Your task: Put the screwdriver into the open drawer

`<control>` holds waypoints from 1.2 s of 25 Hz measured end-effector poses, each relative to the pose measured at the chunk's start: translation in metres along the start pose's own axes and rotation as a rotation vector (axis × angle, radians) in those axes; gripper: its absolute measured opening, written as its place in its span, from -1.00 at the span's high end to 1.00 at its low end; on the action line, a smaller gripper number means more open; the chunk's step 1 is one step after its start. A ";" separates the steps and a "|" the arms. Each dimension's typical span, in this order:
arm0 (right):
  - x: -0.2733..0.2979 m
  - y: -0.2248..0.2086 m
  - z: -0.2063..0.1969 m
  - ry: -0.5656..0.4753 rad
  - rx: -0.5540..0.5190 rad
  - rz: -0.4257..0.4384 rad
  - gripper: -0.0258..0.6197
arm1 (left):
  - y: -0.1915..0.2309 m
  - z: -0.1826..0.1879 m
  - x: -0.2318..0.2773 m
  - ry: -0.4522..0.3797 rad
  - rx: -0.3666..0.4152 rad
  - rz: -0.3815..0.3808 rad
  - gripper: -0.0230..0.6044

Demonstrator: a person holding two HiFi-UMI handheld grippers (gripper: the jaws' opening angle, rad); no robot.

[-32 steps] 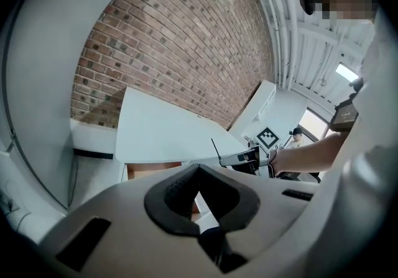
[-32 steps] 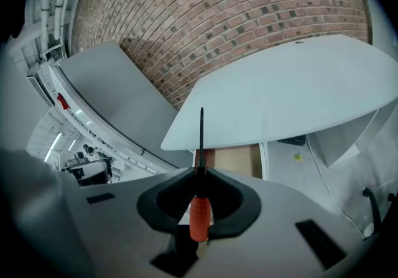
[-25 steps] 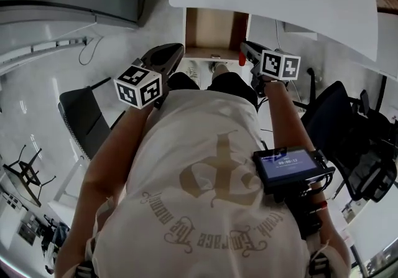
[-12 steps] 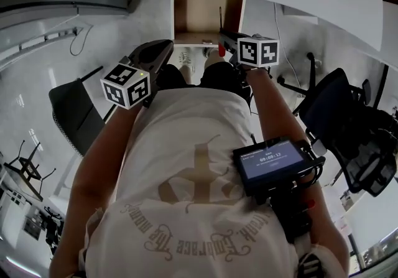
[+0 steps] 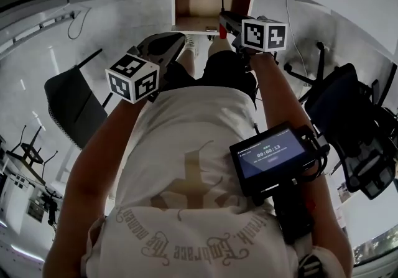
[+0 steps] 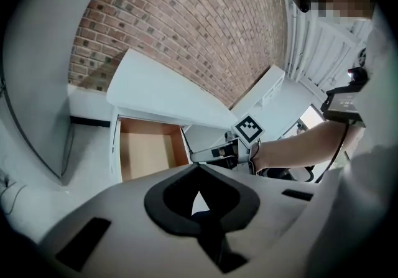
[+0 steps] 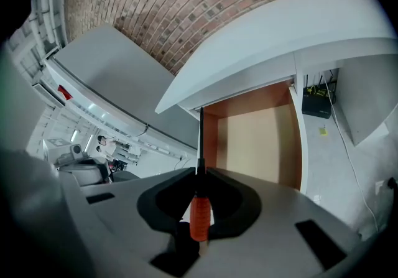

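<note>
"Red ribbed handle first: the right tool pinches the red-handled screwdriver with a thin dark shaft by that handle, with the shaft pointing ahead."

"Why hold it that way?"

"Probably so the tip leads into the open wooden drawer under the white surface. The screwdriver is in the air, seemingly not yet inside."

"And the left tool?"

"Pressed together on nothing and held aside, likely to keep the path clear."

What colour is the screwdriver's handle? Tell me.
Orange-red; the screwdriver handle shows best in the right gripper view.
</note>
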State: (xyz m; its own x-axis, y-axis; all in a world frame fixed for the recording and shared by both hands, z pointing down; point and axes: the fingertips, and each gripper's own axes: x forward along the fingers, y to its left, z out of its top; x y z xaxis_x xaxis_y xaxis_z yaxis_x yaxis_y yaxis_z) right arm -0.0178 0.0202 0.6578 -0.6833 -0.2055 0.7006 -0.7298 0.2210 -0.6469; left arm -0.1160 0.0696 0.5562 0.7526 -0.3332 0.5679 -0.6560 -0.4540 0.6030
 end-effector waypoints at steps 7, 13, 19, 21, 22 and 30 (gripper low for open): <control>0.015 -0.009 0.006 0.012 0.028 0.001 0.72 | 0.016 0.017 0.022 0.007 -0.017 -0.027 0.86; 0.044 -0.015 -0.006 0.030 0.078 0.007 0.72 | 0.053 0.014 0.031 -0.001 -0.064 -0.024 0.86; 0.059 -0.021 -0.020 0.063 0.102 0.023 0.72 | 0.064 0.008 0.038 -0.030 -0.084 0.009 0.86; 0.063 -0.024 -0.020 0.065 0.106 0.025 0.72 | 0.064 0.005 0.039 -0.039 -0.093 0.018 0.86; 0.065 -0.026 -0.019 0.064 0.106 0.026 0.72 | 0.063 0.002 0.041 -0.041 -0.096 0.022 0.86; 0.073 -0.051 -0.005 0.049 0.106 0.005 0.72 | 0.053 -0.002 0.049 -0.065 -0.116 0.040 0.86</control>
State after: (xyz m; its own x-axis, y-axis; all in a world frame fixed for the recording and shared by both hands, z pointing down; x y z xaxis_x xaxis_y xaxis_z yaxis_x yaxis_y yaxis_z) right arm -0.0305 -0.0008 0.7431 -0.6872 -0.1568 0.7094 -0.7262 0.1197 -0.6770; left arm -0.1139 0.0304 0.6173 0.7253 -0.4035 0.5577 -0.6849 -0.3418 0.6434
